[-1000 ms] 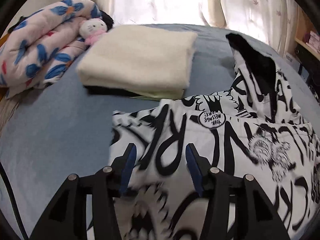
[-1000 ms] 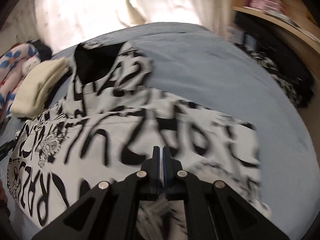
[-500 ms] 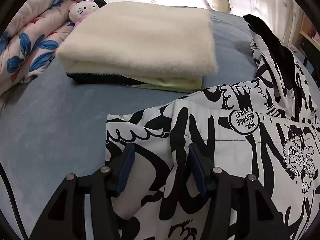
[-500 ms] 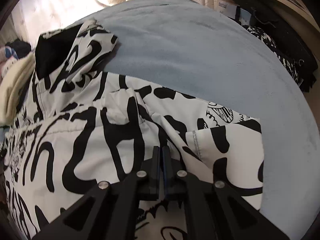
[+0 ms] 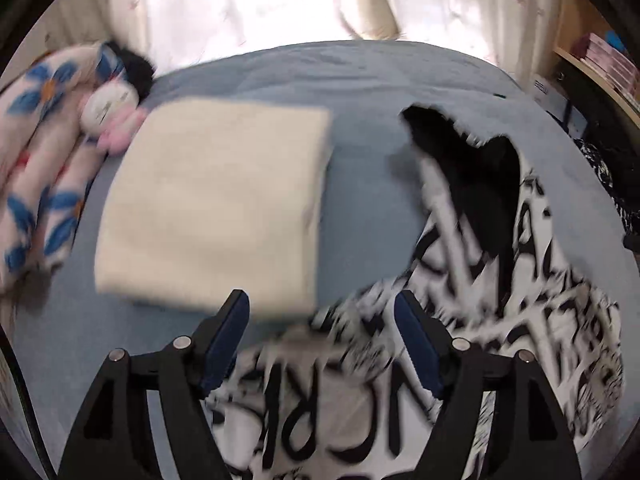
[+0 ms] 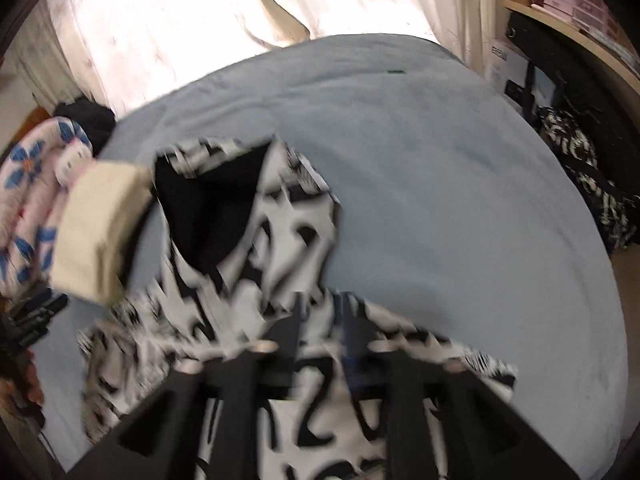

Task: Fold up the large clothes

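Note:
A black-and-white graffiti-print hooded jacket [image 5: 500, 320] [image 6: 280, 240] lies folded on the blue bed, its black-lined hood [image 5: 472, 160] [image 6: 208, 200] pointing towards the window. My left gripper [image 5: 320, 300] hangs above the jacket's left edge, jaws opening wide, nothing between the blue pads. My right gripper [image 6: 320, 304] is blurred above the jacket's right part. Its jaws are opening, a gap shows between the fingers, and no fabric is pinched there.
A folded cream garment [image 5: 216, 208] [image 6: 100, 232] lies left of the jacket. Beyond it are a floral quilt [image 5: 40, 160] and a plush toy [image 5: 112, 112]. Bare blue bedsheet [image 6: 440, 160] spreads to the right. Dark patterned clothes [image 6: 580, 168] and shelves [image 6: 580, 0] stand past the bed's right edge.
Both grippers have risen and pulled back from the jacket. The right one, shut on the fabric before, has let it go. The left one's jaws have spread wider.

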Available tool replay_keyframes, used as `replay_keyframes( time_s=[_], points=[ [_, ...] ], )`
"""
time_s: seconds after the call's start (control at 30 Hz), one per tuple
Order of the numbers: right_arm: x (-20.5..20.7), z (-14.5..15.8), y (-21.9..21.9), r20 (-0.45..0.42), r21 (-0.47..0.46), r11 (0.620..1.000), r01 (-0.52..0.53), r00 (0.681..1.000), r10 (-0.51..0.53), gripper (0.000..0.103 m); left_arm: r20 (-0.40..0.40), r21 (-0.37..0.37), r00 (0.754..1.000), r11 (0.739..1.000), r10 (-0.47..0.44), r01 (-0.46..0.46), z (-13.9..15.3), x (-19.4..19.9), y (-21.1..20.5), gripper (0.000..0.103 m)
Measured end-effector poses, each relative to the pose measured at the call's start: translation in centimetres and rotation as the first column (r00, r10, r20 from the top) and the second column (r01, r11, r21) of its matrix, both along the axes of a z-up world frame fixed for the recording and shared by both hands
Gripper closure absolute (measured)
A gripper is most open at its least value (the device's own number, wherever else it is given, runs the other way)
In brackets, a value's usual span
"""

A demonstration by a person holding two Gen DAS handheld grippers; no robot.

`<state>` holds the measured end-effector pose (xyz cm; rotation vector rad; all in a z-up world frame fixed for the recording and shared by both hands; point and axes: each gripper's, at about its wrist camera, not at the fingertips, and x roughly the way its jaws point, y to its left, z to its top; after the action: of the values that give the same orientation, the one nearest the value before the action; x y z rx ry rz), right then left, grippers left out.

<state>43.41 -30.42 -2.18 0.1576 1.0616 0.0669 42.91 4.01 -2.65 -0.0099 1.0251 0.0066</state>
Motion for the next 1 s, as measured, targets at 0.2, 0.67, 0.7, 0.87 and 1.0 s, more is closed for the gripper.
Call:
replay_keyframes(
  time_s=[0.2,0.67,0.7,0.87,1.0],
  points=[
    [6.1,-0.6,0.1,0.013,0.107,0.991,0.076,0.997,-0.078,0.034,-0.021,-0.062,1.000,0.998,0.010,-0.011,0.7,7.1,-3.0,0.026],
    [17.3,-9.2,3.0,-0.042,0.136,0.990,0.048,0.998,-0.042,0.034,-0.137,-0.177,0.990,0.984,-0.033,0.008,-10.4,15.5,-7.3,0.026],
    [17.8,-9.8,3.6,-0.056,0.113,0.993,0.042,0.998,-0.036,0.034,-0.139,-0.201,0.989,0.980,-0.043,0.015,-10.8,15.7,-7.5,0.026],
    [19.0,-12.4,5.5,-0.080,0.001,0.998,0.055,0.995,-0.054,0.039,-0.143,-0.263,0.983,0.962,-0.112,0.071,-12.2,15.7,-8.7,0.091],
    [18.1,-12.6,6.4,-0.043,-0.051,0.999,0.018,0.999,-0.020,0.095,-0.091,-0.225,0.990,0.970,-0.109,0.086,-11.6,14.8,-9.1,0.098]
  ],
)
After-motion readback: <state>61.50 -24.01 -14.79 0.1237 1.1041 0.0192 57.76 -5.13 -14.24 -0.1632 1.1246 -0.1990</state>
